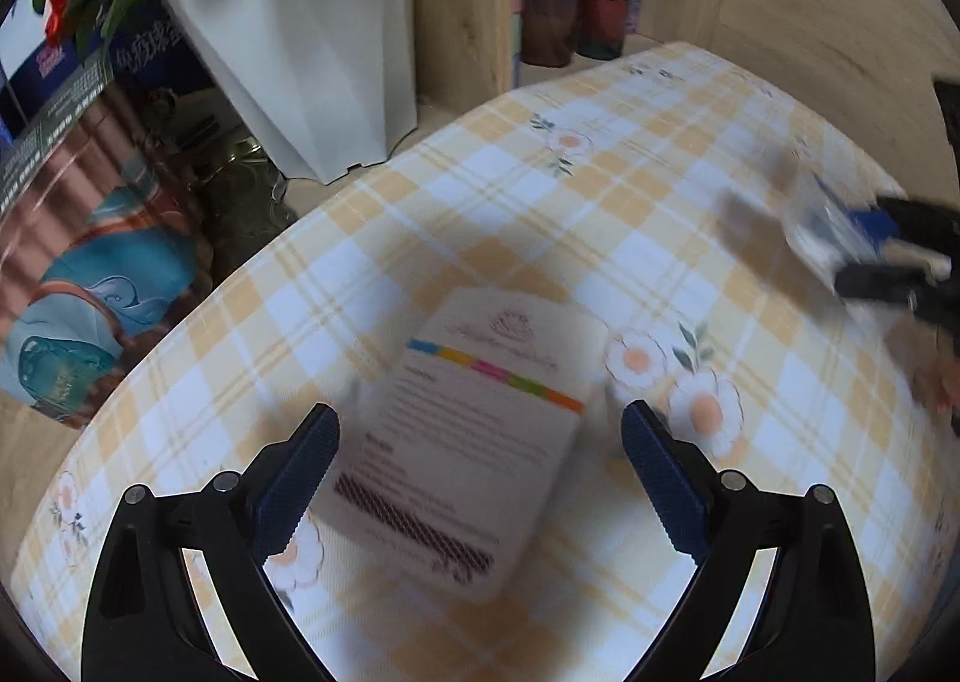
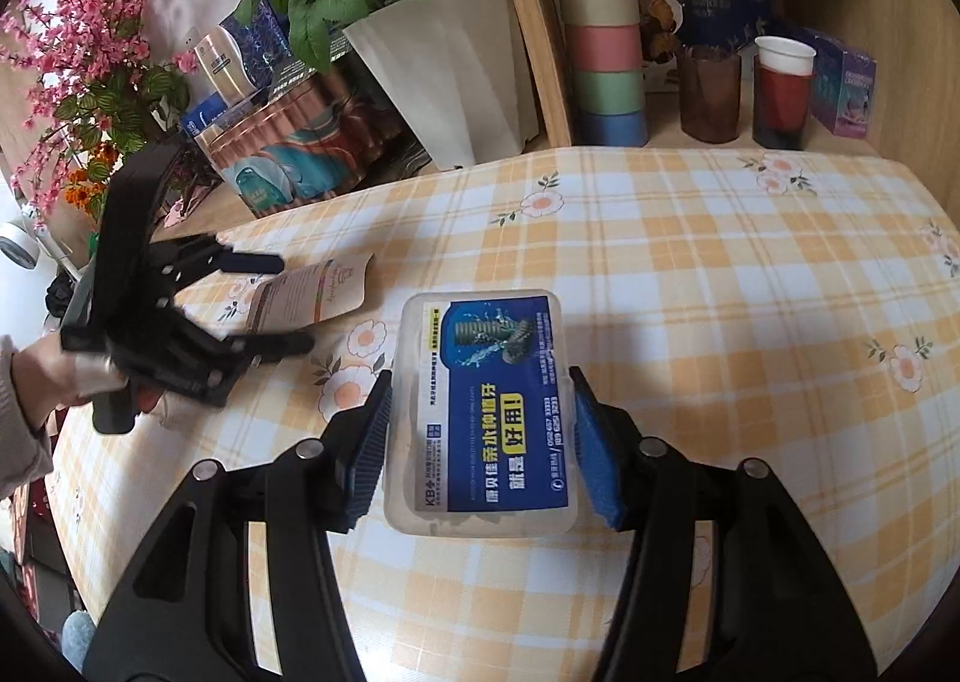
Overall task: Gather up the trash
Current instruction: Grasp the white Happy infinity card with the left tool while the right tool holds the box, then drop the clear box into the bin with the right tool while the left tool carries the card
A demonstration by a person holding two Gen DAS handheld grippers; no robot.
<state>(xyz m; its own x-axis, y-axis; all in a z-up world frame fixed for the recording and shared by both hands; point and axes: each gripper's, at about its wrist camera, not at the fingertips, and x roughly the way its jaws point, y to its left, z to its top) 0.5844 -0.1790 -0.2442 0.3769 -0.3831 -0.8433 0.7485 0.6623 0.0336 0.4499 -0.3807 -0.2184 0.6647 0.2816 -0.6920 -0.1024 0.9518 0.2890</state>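
Clear plastic box (image 2: 483, 412), blue label, seen upside down: "KB", yellow badge "好用!". Paper card (image 1: 480, 430): print blurred, unreadable.

The printed card (image 1: 480, 436) on the desk (image 1: 600, 202) is smeared in the left wrist view; its text cannot be read. There the right gripper (image 1: 840, 256) is a blur at the picture's edge, its clear plastic box (image 1: 822, 220) barely legible. In the right wrist view the left gripper (image 2: 294, 304) covers the card's near corner, and the person's sleeve (image 2: 18, 418) is cut off.
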